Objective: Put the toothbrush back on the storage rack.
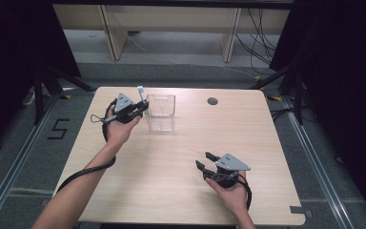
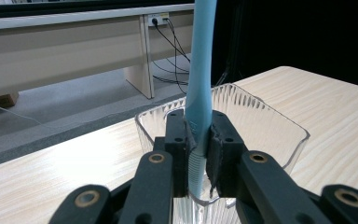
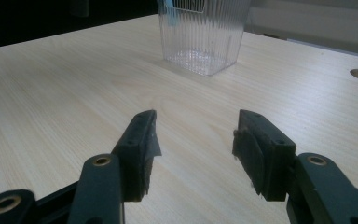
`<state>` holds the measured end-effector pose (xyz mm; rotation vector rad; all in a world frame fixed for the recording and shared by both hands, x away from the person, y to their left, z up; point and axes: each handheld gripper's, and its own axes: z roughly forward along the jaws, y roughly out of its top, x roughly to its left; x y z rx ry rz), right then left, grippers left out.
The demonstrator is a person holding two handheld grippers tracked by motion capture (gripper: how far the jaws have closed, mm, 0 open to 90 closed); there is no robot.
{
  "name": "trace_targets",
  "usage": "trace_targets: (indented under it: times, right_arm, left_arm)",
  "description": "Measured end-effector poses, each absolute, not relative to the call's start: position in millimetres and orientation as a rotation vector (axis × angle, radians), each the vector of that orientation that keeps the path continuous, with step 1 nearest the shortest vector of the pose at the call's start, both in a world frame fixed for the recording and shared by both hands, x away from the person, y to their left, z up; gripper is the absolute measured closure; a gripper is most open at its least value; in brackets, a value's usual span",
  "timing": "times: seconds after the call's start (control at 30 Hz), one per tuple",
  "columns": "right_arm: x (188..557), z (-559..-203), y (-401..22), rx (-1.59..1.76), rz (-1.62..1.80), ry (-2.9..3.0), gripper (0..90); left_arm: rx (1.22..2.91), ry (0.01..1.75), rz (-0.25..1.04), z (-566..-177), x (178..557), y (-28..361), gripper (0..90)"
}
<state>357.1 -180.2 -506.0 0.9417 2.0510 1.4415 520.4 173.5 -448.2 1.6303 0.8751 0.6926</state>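
The wooden table [image 1: 171,167] carries little, and its far left part is where the work is. There, near the far edge and a little left of the middle, stands a clear ribbed plastic cup [image 1: 160,112], square in plan, upright and open at the top; in the right gripper view the cup [image 3: 200,35] sits far across bare wood. A round cable hole [image 1: 212,101] lies further right along the far edge, well apart from it.

The left gripper [image 1: 140,108] is held just beside the cup's left wall, at about rim height. Its jaws are clamped on a pale blue toothbrush [image 2: 199,107], which stands roughly upright between the pads with its head pointing up; the lower end of the handle appears to hang at or just inside the near rim of the cup [image 2: 261,121]. In the high view the toothbrush [image 1: 141,91] pokes up above the gripper.

The right gripper [image 1: 208,160] rests near the table's near right corner, jaws spread with nothing between them, idle.

The step in hand looks like placing the toothbrush into the cup. I judge it nearly done: the next move calls for carrying the handle fully over the opening, lowering it until the tip is well inside, then easing the pads apart so the brush leans on the wall without tipping the light cup
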Motion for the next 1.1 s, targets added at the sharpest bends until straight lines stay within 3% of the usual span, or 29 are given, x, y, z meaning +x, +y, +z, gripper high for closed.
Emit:
trace_targets:
  times: [1.1]
  right_arm:
    - [359.6,-506.5,-181.3,0.898,1.415,2.066,48.0]
  left_arm:
    - [1.645,0.913,0.658,-460.1,520.2,174.4,79.0]
